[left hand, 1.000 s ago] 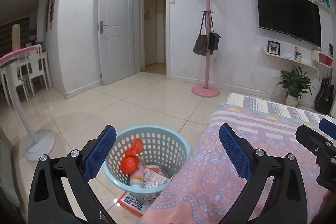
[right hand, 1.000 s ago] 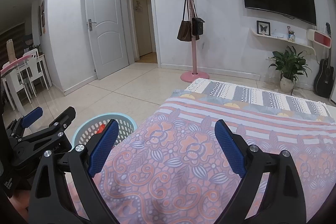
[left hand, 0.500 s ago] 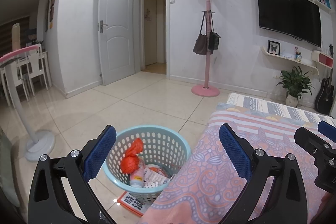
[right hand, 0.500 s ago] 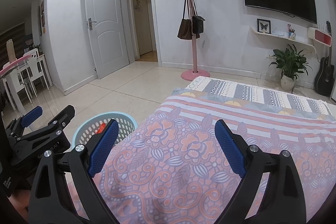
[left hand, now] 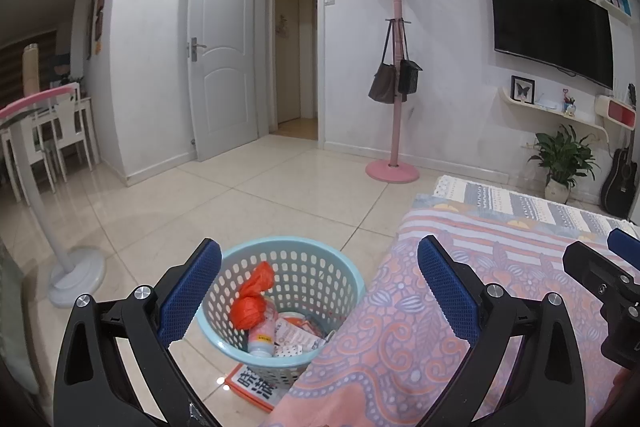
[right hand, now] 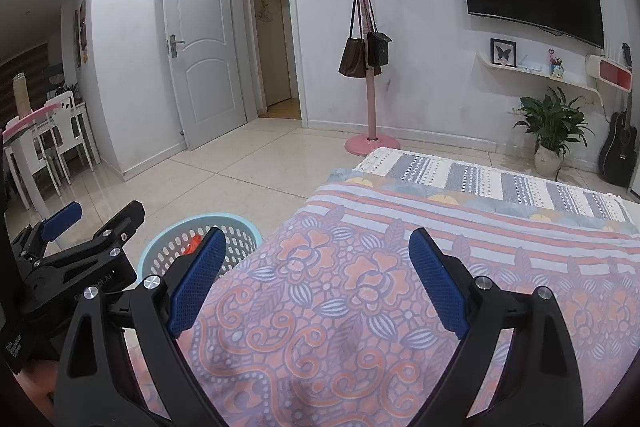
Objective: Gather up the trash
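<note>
Between the blue-padded fingers of the left gripper [left hand: 320, 291], which stand wide apart and hold nothing, sits the pale blue perforated plastic basket [left hand: 316, 259] on the glossy cream tiled floor [left hand: 240, 203], close against the edge of the pink and lilac floral patterned bedspread [left hand: 400, 339]. The right gripper [right hand: 312, 279] hangs over that bedspread, its blue pads likewise spread wide and empty; the left gripper also shows at the lower left of its view, beside the basket.

The trash lies inside the basket: a knotted orange plastic bag [left hand: 250, 299] on top, a small white plastic bottle with a yellow label [left hand: 262, 337] leaning beneath it, and some white printed paper wrappers [left hand: 296, 337] towards the bed side. A red and white printed card [left hand: 256, 385] lies flat on the floor, partly under the basket's base. No loose trash shows on the bedspread in either view.

The bag looks light, soft and crushable; it would likely be best pinched at its twisted neck, where the film bunches and cannot slide. The bottle is probably light and stiff but smooth, so a grasp across its middle seems safest. The wrappers are thin and flimsy and may slip from the pads. If the basket itself must be carried, its rim looks stiff enough to clamp, though a one-sided hold could tip it. The flat card offers only an edge to catch
</note>
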The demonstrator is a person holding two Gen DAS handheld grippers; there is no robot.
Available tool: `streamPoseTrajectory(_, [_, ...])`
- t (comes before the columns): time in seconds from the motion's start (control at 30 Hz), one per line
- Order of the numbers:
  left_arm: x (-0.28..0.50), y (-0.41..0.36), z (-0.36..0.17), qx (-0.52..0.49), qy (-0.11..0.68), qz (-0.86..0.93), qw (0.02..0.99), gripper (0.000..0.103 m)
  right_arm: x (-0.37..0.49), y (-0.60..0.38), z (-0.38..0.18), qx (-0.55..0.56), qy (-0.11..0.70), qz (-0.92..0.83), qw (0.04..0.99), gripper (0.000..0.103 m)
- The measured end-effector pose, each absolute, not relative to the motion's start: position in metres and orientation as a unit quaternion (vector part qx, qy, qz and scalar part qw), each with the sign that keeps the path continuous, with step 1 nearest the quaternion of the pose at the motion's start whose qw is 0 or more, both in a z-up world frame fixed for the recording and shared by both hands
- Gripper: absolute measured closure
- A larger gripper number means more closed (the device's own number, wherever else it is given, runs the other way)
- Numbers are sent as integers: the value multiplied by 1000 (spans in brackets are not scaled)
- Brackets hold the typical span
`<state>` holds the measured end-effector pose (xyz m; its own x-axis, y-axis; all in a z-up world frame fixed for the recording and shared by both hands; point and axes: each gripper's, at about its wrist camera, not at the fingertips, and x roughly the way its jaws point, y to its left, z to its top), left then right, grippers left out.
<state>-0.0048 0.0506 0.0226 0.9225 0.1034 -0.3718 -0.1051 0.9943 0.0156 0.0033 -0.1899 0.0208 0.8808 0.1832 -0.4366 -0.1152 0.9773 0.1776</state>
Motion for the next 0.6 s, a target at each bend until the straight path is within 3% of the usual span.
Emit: streamPoseTrajectory(0.6, [-5,50,22,0,189,56,980,7,4,-189,22,73,233,77,967,15])
